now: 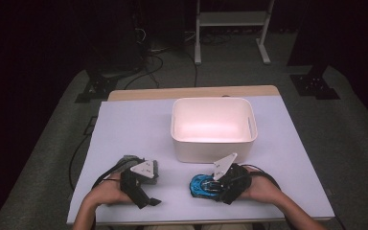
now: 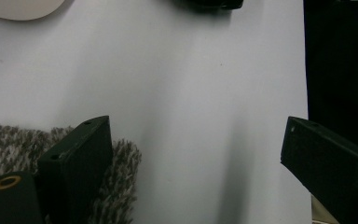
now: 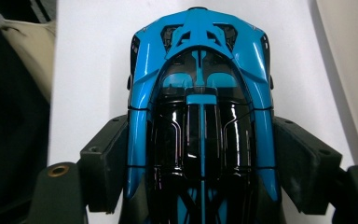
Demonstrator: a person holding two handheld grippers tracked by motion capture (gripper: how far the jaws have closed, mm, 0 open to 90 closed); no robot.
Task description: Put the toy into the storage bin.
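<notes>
Gripping a blue-and-black toy car (image 3: 200, 116), the right gripper (image 1: 219, 184) has both black jaws flat against the car's sides, w/ the car's body running lengthwise between them, per right gripper view. Car sits on the white table cover (image 1: 134, 129) at the near edge, right of centre, in high view (image 1: 202, 185); whether it is resting on the cover or raised just off it can't be told. Left gripper (image 1: 146, 199) is unclenched: jaws stand wide apart in left gripper view w/ nothing between them but bare cover. A grey-and-white knitted cloth (image 2: 121, 177) lies just beside and partly under the left-hand jaw in that view; contact can't be confirmed. In high view the same cloth (image 1: 129, 160) shows near the left hand (image 1: 106, 191), partly hidden by the gripper's grey plate. White rectangular bin (image 1: 214, 143) stands at centre of table, beyond both grippers, open top up, interior appears bare. Right hand (image 1: 263, 189) is at the near right edge, cables trailing from both tools.
</notes>
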